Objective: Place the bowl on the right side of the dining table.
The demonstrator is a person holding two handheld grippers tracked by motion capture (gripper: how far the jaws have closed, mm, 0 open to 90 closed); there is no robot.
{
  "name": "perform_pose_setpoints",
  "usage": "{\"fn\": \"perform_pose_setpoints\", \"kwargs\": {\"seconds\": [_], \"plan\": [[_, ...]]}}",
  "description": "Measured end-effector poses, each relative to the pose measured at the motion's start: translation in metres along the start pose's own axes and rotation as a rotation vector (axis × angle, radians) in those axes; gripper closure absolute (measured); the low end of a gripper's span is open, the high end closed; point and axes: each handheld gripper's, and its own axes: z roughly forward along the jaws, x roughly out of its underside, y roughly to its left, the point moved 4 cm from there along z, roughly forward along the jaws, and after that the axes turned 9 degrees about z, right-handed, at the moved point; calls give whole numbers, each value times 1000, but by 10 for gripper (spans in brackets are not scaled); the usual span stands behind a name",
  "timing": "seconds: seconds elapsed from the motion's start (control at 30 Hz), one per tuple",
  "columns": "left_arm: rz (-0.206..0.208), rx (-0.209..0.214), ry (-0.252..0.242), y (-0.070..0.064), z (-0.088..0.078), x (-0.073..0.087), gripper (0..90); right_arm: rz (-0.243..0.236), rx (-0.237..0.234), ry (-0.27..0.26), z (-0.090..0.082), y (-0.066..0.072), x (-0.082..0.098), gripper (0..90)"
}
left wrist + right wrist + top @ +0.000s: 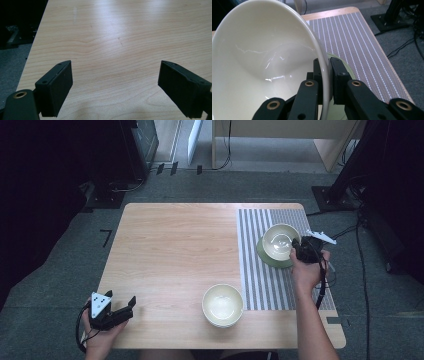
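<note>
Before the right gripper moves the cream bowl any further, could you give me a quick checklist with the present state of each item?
1. Right gripper shut on the held bowl's rim, one jaw inside, one outside: ok.
2. Held bowl looks empty: ok.
3. Green dish sits under it on the striped mat; whether they touch: cannot tell.
4. Second bowl stands apart near the front edge: ok.
5. Left gripper open, nothing between its jaws: ok.

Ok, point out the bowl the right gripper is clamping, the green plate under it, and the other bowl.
held bowl (280, 240), high view, inner bottom.
green plate (266, 257), high view, exposed near-left rim.
other bowl (223, 305), high view, inside centre.
right gripper (328, 75), right gripper view, jaws pinching the held bowl's rim.
</note>
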Motion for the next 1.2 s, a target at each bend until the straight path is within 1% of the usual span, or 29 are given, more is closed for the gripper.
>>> {"fn": "perform_pose_setpoints", "kwargs": {"seconds": [0.1, 0.13, 0.37, 0.5, 0.67, 0.73, 0.8, 0.9, 1.03, 1.1, 1.2], "plan": [[1, -1, 0, 0, 0, 0, 124, 10, 6, 21, 5, 0, 0, 846], [1, 0, 0, 0, 0, 0, 124, 4, 9, 24, 7, 0, -1, 845], [1, -1, 1, 0, 0, 0, 124, 41, 30, 72, 22, -2, -3, 845], [-1, 0, 0, 0, 0, 0, 124, 85, 38, 109, 32, -5, -2, 845], [-1, 0, 1, 0, 0, 0, 124, 124, 53, 158, 41, -6, 0, 846], [2, 1, 1, 0, 0, 0, 124, 147, 52, 172, 44, -8, 0, 846], [3, 1, 1, 0, 0, 0, 124, 173, 52, 199, 47, -10, 2, 845], [2, 0, 1, 0, 0, 0, 124, 200, 69, 233, 52, -14, 4, 845], [5, 0, 2, 0, 0, 0, 124, 240, 76, 256, 57, -18, 6, 845], [6, -1, 4, -1, 0, 0, 124, 265, 70, 268, 59, -19, 5, 845], [6, -2, 4, -1, 0, 0, 124, 280, 67, 297, 61, -21, 4, 845]]}}
